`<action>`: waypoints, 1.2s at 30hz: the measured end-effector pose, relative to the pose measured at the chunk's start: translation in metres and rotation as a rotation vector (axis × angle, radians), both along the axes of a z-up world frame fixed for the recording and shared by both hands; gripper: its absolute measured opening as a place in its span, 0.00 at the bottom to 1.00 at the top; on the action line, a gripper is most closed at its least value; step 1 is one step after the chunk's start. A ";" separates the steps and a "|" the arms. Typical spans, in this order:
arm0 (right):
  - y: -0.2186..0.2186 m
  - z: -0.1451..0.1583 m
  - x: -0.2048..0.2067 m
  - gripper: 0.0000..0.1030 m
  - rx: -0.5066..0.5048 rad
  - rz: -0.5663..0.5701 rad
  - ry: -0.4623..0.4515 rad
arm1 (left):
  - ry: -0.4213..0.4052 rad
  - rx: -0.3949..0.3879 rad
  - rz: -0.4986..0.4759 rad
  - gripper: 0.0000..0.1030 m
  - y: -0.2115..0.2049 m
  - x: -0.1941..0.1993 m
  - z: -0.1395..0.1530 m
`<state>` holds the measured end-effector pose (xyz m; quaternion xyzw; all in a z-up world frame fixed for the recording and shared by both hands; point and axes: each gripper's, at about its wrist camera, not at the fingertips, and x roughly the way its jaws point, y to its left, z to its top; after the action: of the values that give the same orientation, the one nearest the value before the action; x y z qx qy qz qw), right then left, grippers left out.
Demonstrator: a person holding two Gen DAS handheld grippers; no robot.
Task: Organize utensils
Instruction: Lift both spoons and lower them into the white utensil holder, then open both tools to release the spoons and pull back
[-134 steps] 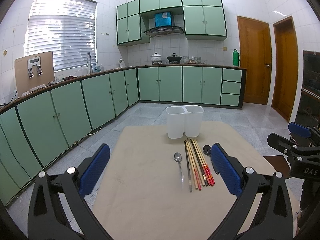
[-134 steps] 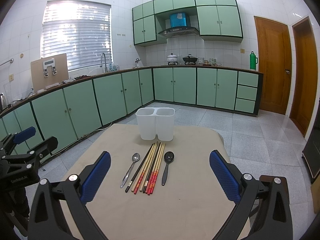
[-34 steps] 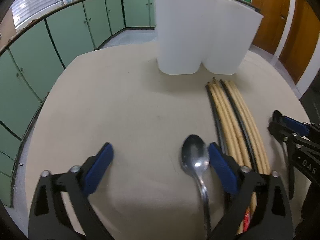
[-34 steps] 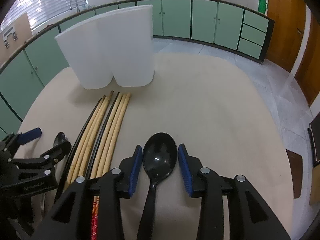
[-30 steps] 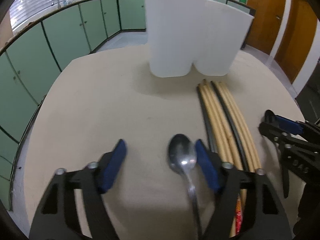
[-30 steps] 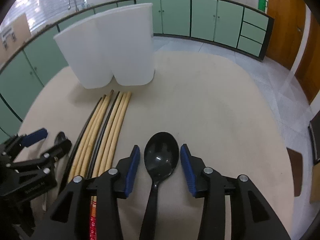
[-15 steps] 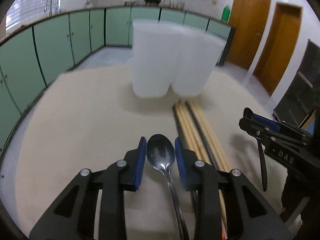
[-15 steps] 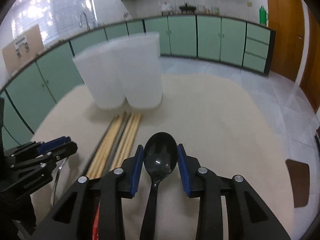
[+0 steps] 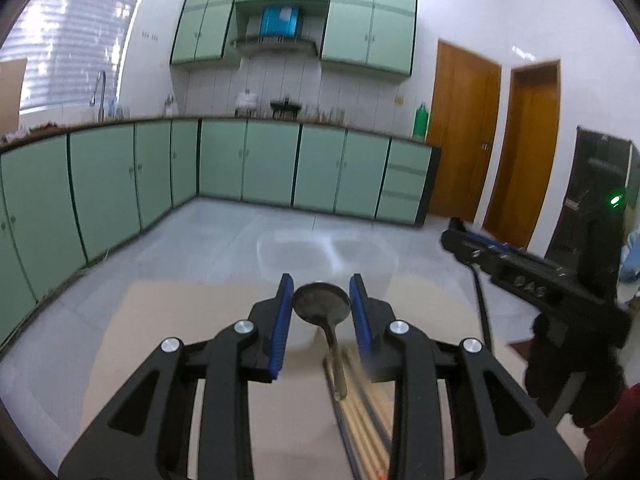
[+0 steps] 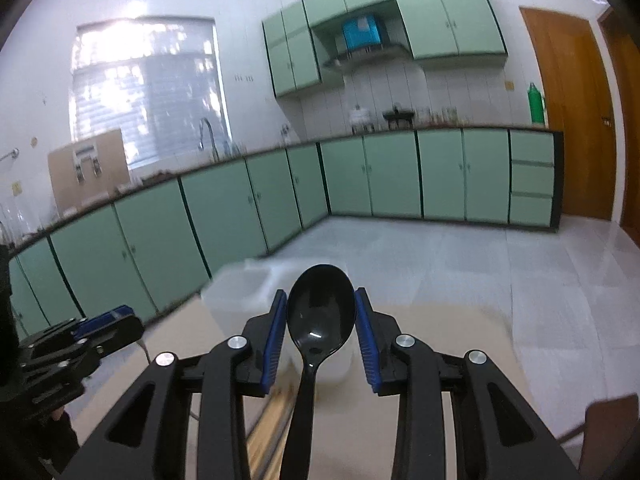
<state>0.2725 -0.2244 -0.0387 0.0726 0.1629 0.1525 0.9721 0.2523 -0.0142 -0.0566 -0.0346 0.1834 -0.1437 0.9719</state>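
My left gripper [image 9: 321, 310] is shut on the bowl of a metal spoon [image 9: 322, 306] and holds it in the air, handle hanging down. My right gripper [image 10: 321, 320] is shut on the bowl of a black plastic spoon [image 10: 320, 312], also lifted. The white two-compartment holder [image 9: 326, 256] stands on the table just beyond and below the left gripper; it also shows in the right wrist view [image 10: 244, 292]. Chopsticks [image 9: 360, 408] lie on the beige table [image 9: 160, 360] below. The right gripper appears at the right of the left wrist view [image 9: 516, 276], the left gripper at the left of the right wrist view [image 10: 76, 340].
Green kitchen cabinets [image 9: 120, 184] run along the far walls, with a tiled floor [image 10: 480, 256] beyond the table edge. Wooden doors [image 9: 464, 128] stand at the right.
Both grippers have closed on their spoons and risen from the table, tilting upward. The holder and chopsticks now sit lower in both views.
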 end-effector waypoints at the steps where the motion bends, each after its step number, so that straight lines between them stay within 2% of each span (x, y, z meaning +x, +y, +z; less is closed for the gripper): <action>1: -0.002 0.005 0.003 0.33 0.010 0.000 -0.015 | -0.020 -0.004 0.001 0.27 -0.002 0.002 0.008; 6: -0.001 0.027 0.036 0.33 0.044 -0.022 -0.090 | -0.123 -0.013 0.000 0.27 -0.013 0.018 0.053; 13: 0.012 0.028 0.087 0.33 0.026 -0.056 -0.116 | -0.201 -0.018 0.031 0.27 -0.021 0.055 0.085; 17: 0.015 0.020 0.112 0.33 0.021 -0.097 -0.106 | -0.183 0.002 0.045 0.27 -0.025 0.082 0.081; 26: 0.025 -0.008 0.138 0.33 -0.029 -0.117 -0.047 | -0.058 0.059 0.060 0.27 -0.032 0.127 0.039; 29: 0.029 -0.017 0.138 0.34 -0.044 -0.088 -0.019 | -0.030 0.066 0.068 0.27 -0.026 0.129 0.032; 32: 0.028 -0.021 0.131 0.47 -0.031 -0.068 0.008 | -0.019 0.061 0.076 0.29 -0.017 0.122 0.029; 36: 0.018 -0.017 0.110 0.48 -0.014 -0.071 0.016 | -0.029 0.051 0.086 0.36 -0.004 0.100 0.033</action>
<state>0.3824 -0.2067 -0.0556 0.0729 0.1690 0.1160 0.9760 0.3520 -0.0187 -0.0237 -0.0156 0.1713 -0.0976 0.9802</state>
